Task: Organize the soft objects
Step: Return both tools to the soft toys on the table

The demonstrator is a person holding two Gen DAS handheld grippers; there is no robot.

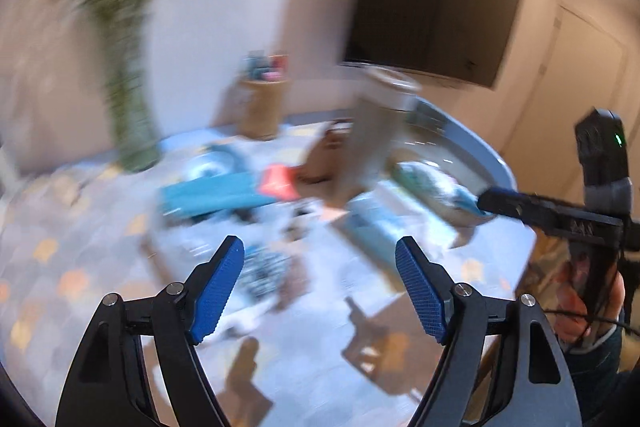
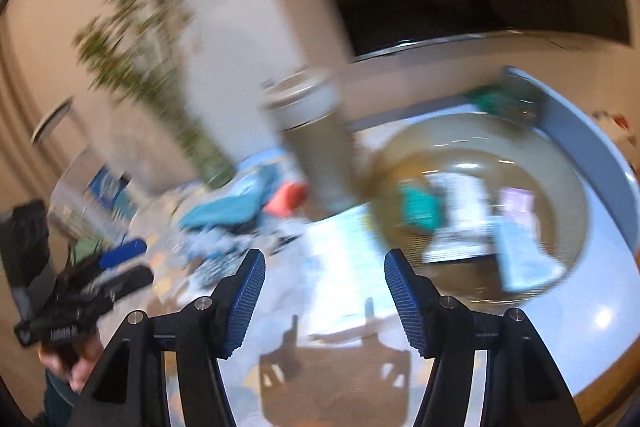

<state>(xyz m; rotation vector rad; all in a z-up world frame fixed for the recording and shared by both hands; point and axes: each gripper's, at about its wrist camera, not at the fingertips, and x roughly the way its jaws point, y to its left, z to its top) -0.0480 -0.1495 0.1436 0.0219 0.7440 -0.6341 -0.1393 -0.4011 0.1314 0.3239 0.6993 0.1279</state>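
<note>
The teal cloth (image 1: 212, 197) lies on the surface (image 1: 320, 367) amid a pile, its long axis running left-right, ahead and left of the left claw (image 1: 320, 291), which seems nearer. Both claws, including the right claw (image 2: 325, 301), are apart and empty. A bowl (image 2: 568, 187) sits right.

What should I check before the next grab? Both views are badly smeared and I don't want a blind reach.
1. Left gripper open, nothing held: ok.
2. Right gripper open, nothing held: ok.
3. Sharp view of the targets: not ok, motion blur in both.
4. Teal folded cloth on the patterned table, nothing on top: ok.
5. Coral-red soft piece separate from the teal cloth: cannot tell.
6. Round tan basket has room: cannot tell, items already inside.
</note>
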